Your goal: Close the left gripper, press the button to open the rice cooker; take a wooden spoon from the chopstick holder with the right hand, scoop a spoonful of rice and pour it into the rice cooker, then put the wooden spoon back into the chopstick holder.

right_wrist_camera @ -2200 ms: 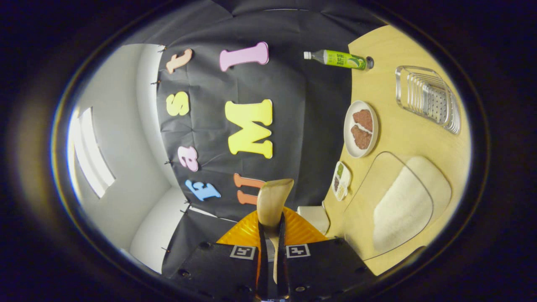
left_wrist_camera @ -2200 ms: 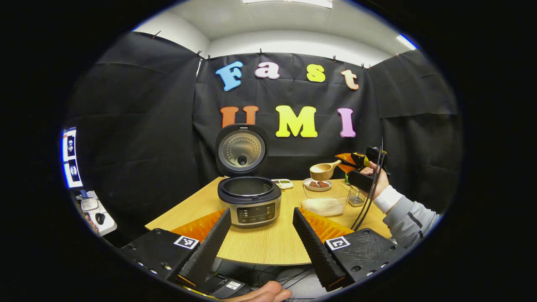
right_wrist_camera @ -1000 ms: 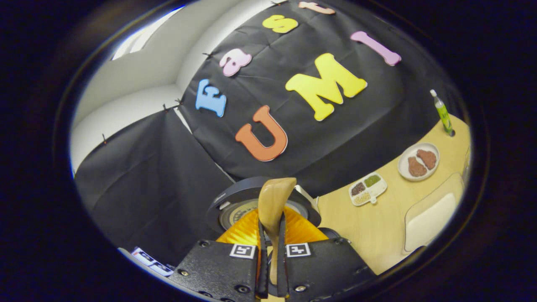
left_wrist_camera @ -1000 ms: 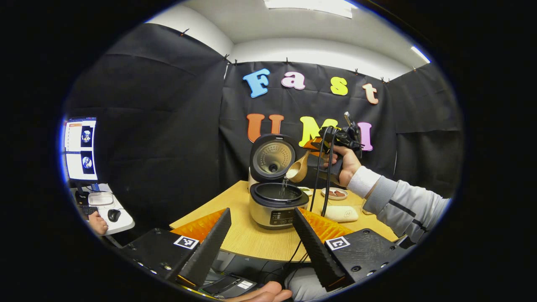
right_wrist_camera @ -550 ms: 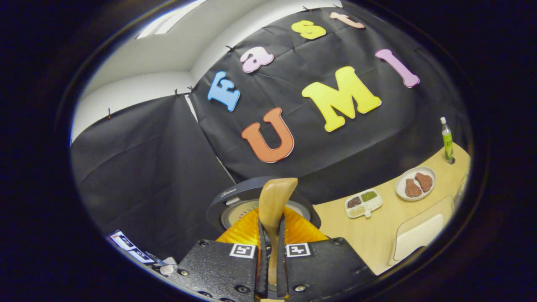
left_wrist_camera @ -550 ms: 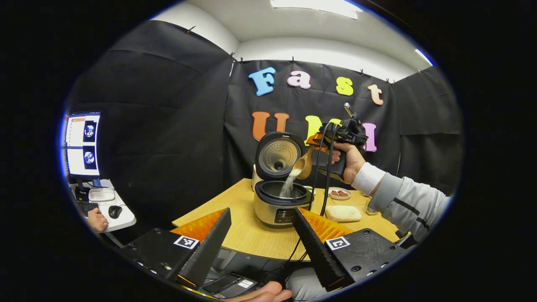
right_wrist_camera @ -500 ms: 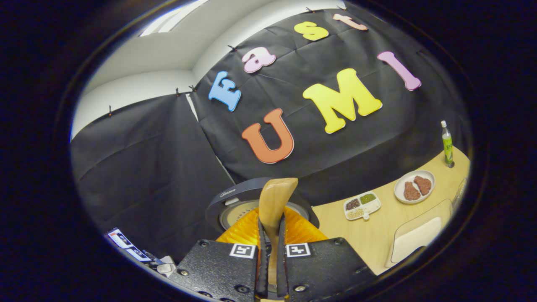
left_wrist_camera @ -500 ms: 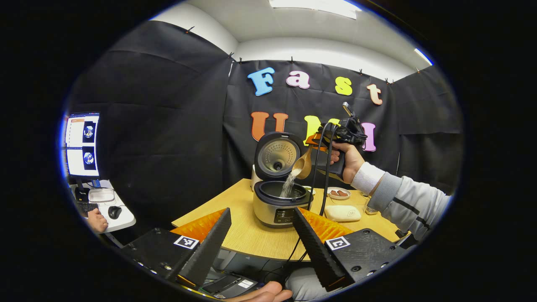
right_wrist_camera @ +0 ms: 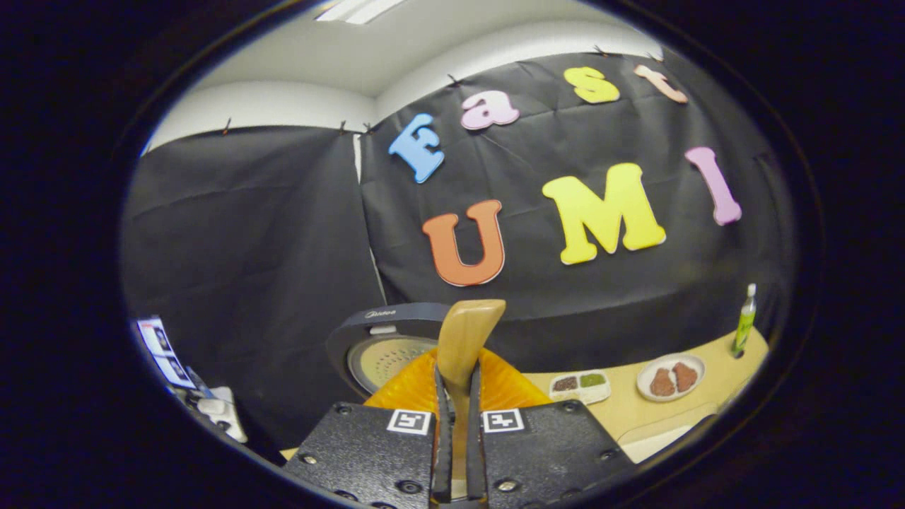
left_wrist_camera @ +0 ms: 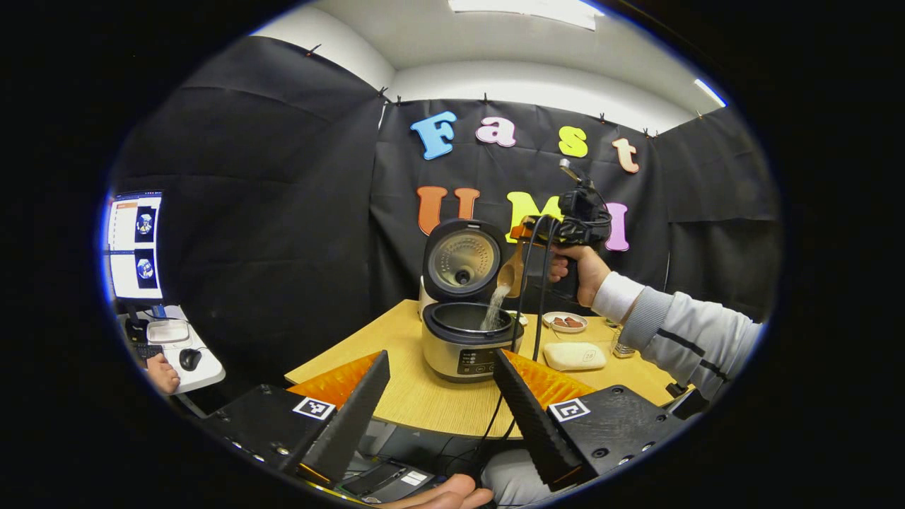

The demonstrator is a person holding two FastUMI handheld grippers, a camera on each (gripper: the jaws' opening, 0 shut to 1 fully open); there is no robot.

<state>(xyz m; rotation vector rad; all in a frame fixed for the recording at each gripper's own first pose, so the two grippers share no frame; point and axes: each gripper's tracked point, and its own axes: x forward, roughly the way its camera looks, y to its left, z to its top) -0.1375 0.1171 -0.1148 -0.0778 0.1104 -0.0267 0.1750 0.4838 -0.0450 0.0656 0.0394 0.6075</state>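
In the left gripper view, my left gripper point(left_wrist_camera: 440, 417) hangs low in front of the rice cooker point(left_wrist_camera: 469, 332) with its fingers spread wide and nothing between them. The cooker stands on the wooden table point(left_wrist_camera: 417, 396) with its lid up. Above and to the right of its pot, my right hand point(left_wrist_camera: 576, 267) holds the right gripper point(left_wrist_camera: 532, 244), and the wooden spoon point(left_wrist_camera: 510, 272) is tipped bowl-down so a thin stream of rice point(left_wrist_camera: 493, 309) falls into the pot. To the right of the cooker lies a clear dish of rice point(left_wrist_camera: 574, 355) (the supply, I judge); the chopstick holder I cannot make out for certain.

In the right gripper view, my right gripper point(right_wrist_camera: 456, 424) has its fingers pressed together on the spoon's handle point(right_wrist_camera: 463, 343), which rises past the cooker's raised lid point(right_wrist_camera: 375, 350).

To pour well, I should hold the bowl over the middle of the pot, roll my wrist slowly until the stream stops, and grip firmly so the handle cannot twist.
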